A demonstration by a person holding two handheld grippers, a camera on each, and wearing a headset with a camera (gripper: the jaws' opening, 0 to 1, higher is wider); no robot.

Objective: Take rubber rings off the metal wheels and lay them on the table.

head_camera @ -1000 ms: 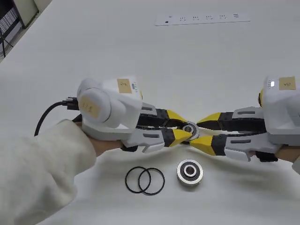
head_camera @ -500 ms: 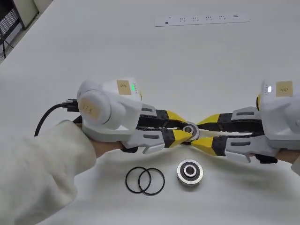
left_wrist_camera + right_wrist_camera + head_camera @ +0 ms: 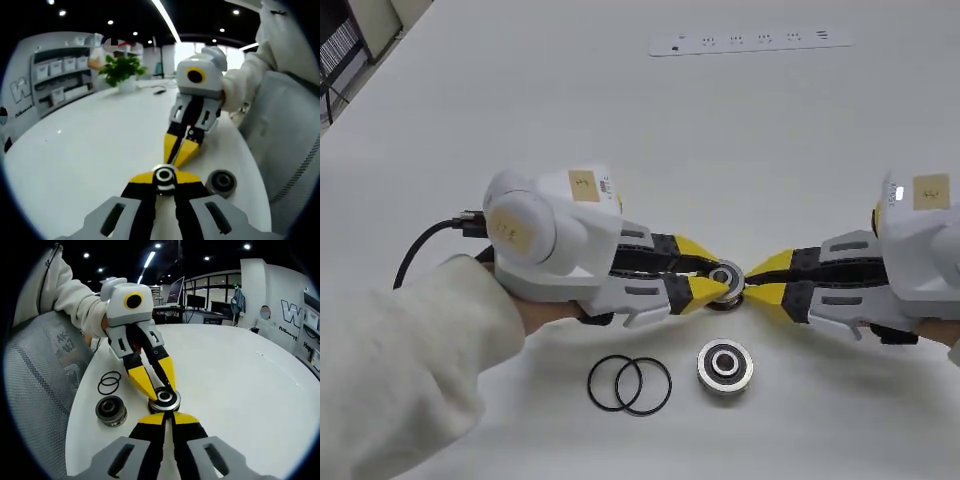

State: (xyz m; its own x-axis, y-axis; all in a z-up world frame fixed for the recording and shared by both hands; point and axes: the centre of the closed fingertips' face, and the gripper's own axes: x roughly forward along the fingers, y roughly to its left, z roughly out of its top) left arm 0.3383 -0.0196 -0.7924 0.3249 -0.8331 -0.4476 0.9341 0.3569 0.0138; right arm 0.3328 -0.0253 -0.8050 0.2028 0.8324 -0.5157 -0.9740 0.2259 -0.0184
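Observation:
My left gripper (image 3: 716, 280) is shut on a small metal wheel (image 3: 725, 274), holding it just above the white table (image 3: 740, 150). My right gripper (image 3: 752, 285) faces it from the right, its jaws shut at the wheel's rim where a black rubber ring (image 3: 164, 392) sits. In the right gripper view the wheel (image 3: 165, 398) lies just past my own yellow tips (image 3: 165, 417). In the left gripper view it (image 3: 164, 176) sits between my tips (image 3: 165, 179). A second wheel (image 3: 725, 366) lies on the table below them. Two loose rubber rings (image 3: 629, 384) overlap to its left.
A white power strip (image 3: 750, 41) lies at the table's far edge. A black cable (image 3: 420, 245) trails from the left gripper. A mesh chair (image 3: 42, 370) stands beside the table. A potted plant (image 3: 120, 70) sits at a far end.
The right gripper's jaws, spread a second ago, have closed onto the rim of the held wheel. The left gripper and wheel have stayed put.

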